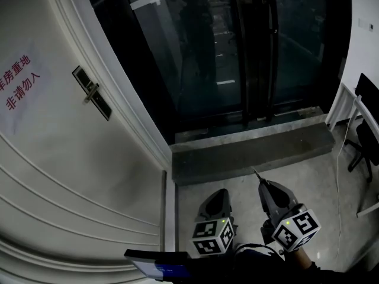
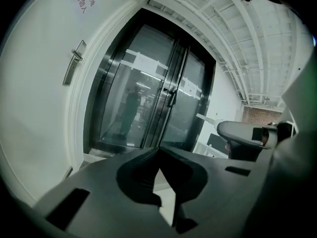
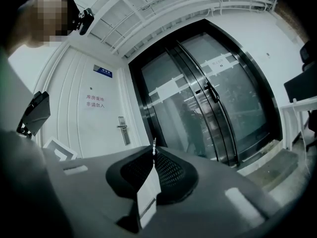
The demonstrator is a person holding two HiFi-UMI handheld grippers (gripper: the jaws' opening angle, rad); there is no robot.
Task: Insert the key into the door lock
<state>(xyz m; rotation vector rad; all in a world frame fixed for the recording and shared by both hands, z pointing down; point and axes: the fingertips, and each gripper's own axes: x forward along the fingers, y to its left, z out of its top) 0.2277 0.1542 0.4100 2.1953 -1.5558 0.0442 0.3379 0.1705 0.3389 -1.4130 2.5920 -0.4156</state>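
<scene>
Head view: R gripper (image 1: 261,186) low right, jaws clamped on key (image 1: 256,173). Thin key tip sticks out past jaw tips, pointing toward the stone step (image 1: 249,152) under the glass doors (image 1: 225,52). L gripper (image 1: 219,194) just beside it on the left, not touching. Door lock (image 1: 92,93) sits on the white door (image 1: 59,158), up-left, well apart from both grippers. Bare floor (image 1: 308,188) btwn grippers and step; chair (image 1: 364,141) at right edge.

Left gripper view: L gripper jaws together at the tips (image 2: 159,151), nothing btwn them. Door lock (image 2: 74,66) up-left on door, glass doors (image 2: 148,108) straight ahead, R gripper showing at right.

Right gripper view: R gripper (image 3: 154,150) shut tight on key (image 3: 148,192), seen edge-on, pale flat part btwn jaws, tip poking above jaw tips. Door lock (image 3: 122,129) left of key tip and farther off, no contact. Red-lettered sign (image 3: 95,101) above lock. Glass doors (image 3: 208,93) fill the right; step and floor low right.
</scene>
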